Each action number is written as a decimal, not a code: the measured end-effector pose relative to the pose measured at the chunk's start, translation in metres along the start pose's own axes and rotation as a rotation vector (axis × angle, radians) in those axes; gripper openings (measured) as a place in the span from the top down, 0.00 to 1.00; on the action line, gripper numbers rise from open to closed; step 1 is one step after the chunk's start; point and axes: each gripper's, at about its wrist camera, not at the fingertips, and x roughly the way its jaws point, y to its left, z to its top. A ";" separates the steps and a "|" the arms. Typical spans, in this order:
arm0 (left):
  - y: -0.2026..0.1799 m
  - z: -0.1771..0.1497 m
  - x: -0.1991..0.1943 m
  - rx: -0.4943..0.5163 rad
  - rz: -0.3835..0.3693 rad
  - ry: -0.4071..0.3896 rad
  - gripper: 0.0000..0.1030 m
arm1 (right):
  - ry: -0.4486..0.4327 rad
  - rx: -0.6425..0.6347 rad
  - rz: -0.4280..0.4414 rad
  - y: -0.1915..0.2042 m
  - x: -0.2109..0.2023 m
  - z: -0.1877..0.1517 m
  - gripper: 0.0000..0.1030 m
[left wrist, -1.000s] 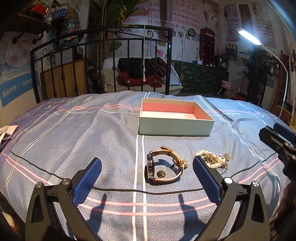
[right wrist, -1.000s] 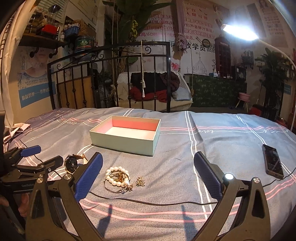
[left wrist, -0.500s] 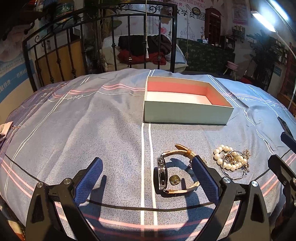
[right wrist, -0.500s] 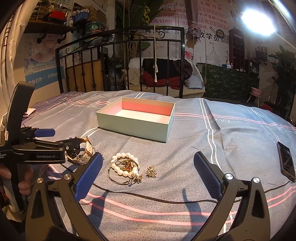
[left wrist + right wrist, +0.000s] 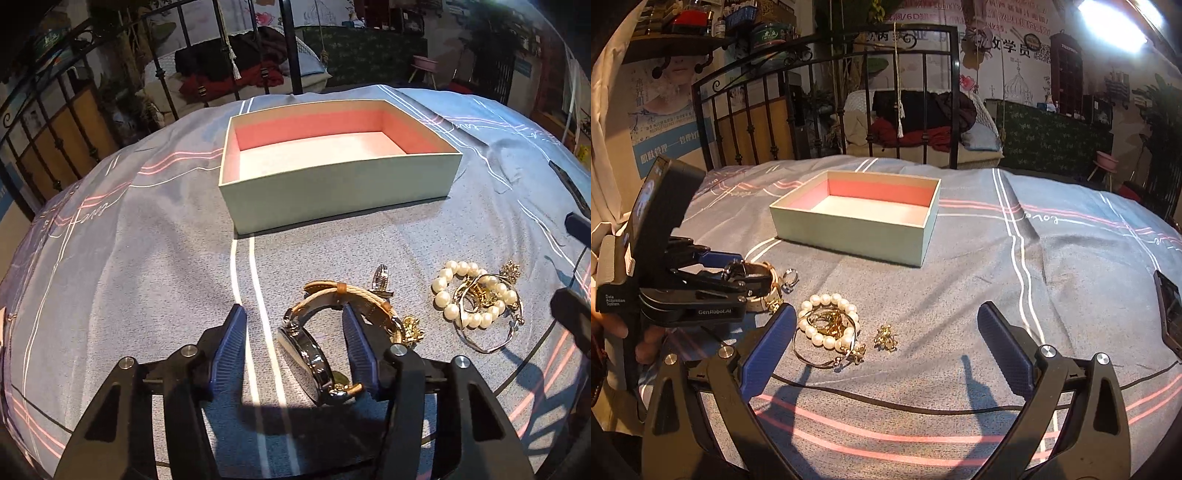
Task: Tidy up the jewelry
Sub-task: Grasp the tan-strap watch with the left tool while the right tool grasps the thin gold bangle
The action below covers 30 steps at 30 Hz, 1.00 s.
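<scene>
A wristwatch (image 5: 317, 350) with a tan strap stands on edge on the bed. My left gripper (image 5: 293, 345) is low over it, half closed: the watch face sits between the fingers and the right finger (image 5: 360, 350) is inside the strap loop, not clamped. It also shows in the right wrist view (image 5: 738, 280). A pearl bracelet tangled with gold pieces (image 5: 476, 299) (image 5: 827, 321) lies to the right, with a ring (image 5: 380, 277) and a small gold charm (image 5: 885, 336). The open mint box with pink lining (image 5: 332, 192) (image 5: 857, 229) stands beyond. My right gripper (image 5: 886, 345) is open and empty above the charm.
A black cable (image 5: 923, 404) runs across the blue striped bedspread (image 5: 129, 258). A phone (image 5: 1171, 314) lies at the right edge. A black iron bed rail (image 5: 827, 96) stands behind the bed, with a cluttered room beyond.
My left gripper has dropped forward onto the watch and narrowed, its right finger now inside the strap loop. My right gripper has moved slightly closer to the pearl bracelet and stays open.
</scene>
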 end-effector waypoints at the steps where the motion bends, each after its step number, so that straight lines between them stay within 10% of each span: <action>1: 0.000 0.000 -0.001 -0.005 -0.016 -0.004 0.61 | 0.029 0.008 0.021 0.000 0.005 -0.001 0.12; 14: 0.020 -0.004 -0.005 -0.149 -0.099 -0.040 0.82 | 0.160 -0.123 0.057 0.041 0.044 -0.003 0.18; 18: 0.022 -0.002 -0.007 -0.167 -0.108 -0.049 0.83 | 0.167 -0.205 0.021 0.052 0.045 -0.004 0.48; 30: 0.026 0.001 -0.027 -0.206 -0.124 -0.118 0.87 | 0.062 -0.092 0.091 0.027 0.021 0.009 0.49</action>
